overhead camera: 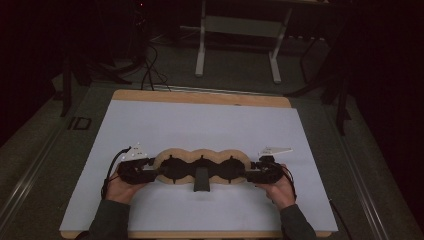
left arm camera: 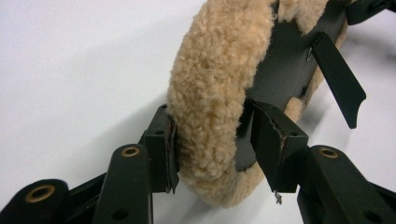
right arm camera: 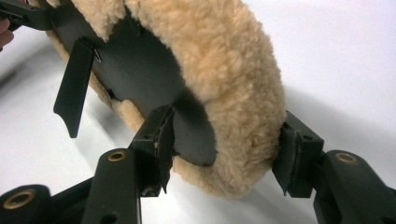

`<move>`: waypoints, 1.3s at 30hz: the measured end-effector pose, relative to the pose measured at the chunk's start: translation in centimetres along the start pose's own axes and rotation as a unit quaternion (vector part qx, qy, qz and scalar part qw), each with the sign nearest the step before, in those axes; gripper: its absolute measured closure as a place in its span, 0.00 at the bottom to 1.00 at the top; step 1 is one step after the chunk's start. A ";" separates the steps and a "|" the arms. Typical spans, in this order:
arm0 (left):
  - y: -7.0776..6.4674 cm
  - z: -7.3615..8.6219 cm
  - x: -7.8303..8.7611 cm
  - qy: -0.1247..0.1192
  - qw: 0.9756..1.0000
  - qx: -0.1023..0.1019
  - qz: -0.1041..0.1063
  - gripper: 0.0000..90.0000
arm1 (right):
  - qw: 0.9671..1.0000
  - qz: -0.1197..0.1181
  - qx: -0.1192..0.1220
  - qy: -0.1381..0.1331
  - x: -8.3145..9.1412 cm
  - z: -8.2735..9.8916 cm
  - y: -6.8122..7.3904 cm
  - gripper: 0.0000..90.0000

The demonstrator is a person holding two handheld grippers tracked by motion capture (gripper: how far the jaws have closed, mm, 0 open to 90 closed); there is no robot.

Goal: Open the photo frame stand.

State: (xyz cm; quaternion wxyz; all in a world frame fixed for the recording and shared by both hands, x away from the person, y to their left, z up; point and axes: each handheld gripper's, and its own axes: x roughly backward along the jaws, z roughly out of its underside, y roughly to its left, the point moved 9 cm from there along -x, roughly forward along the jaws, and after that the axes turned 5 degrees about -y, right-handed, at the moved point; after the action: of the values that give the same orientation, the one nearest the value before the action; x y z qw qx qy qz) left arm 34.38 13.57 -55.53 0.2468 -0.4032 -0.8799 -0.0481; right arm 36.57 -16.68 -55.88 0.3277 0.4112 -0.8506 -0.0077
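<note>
A pale blue-white sheet (overhead camera: 200, 125) covers the table (overhead camera: 200, 96), whose wooden edge shows bare along the far side and again as a thin strip at the near side. Beyond it, on the dark floor (overhead camera: 45, 145), stands a light grey frame (overhead camera: 239, 30) on two legs with flat feet — well apart from the table. Black cables (overhead camera: 148, 70) trail across the floor at the far left, near a dark stand (overhead camera: 67, 85). Further back everything sinks into shadow — details there cannot be made out.

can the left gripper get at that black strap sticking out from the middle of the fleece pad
Probably not as things stand: the left gripper sits astride the fleece pad's end, while the strap hangs mid-pad, apart from it.
</note>
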 end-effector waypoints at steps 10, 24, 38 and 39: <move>-0.4 -0.3 -0.4 0.000 1.000 -0.009 -0.009 0.60 | 1.000 0.019 0.024 -0.005 0.7 -0.1 -0.2 0.50; 0.0 -1.9 -1.7 -0.026 0.998 -0.037 -0.039 0.60 | 0.997 0.050 0.051 -0.023 1.0 -0.7 -1.4 0.49; 1.6 -2.8 -3.7 -0.022 0.994 -0.075 -0.077 0.59 | 0.991 0.096 0.084 -0.034 0.1 -1.6 -3.0 0.49; 1.6 -2.8 -3.7 -0.022 0.994 -0.075 -0.077 0.59 | 0.991 0.096 0.084 -0.034 0.1 -1.6 -3.0 0.49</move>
State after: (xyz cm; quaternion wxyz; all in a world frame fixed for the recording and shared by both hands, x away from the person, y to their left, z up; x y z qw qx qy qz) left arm 38.76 11.31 -55.02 0.1922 -0.3527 -0.9073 -0.1242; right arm 39.51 -18.35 -55.36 0.2617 0.3531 -0.8946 0.0813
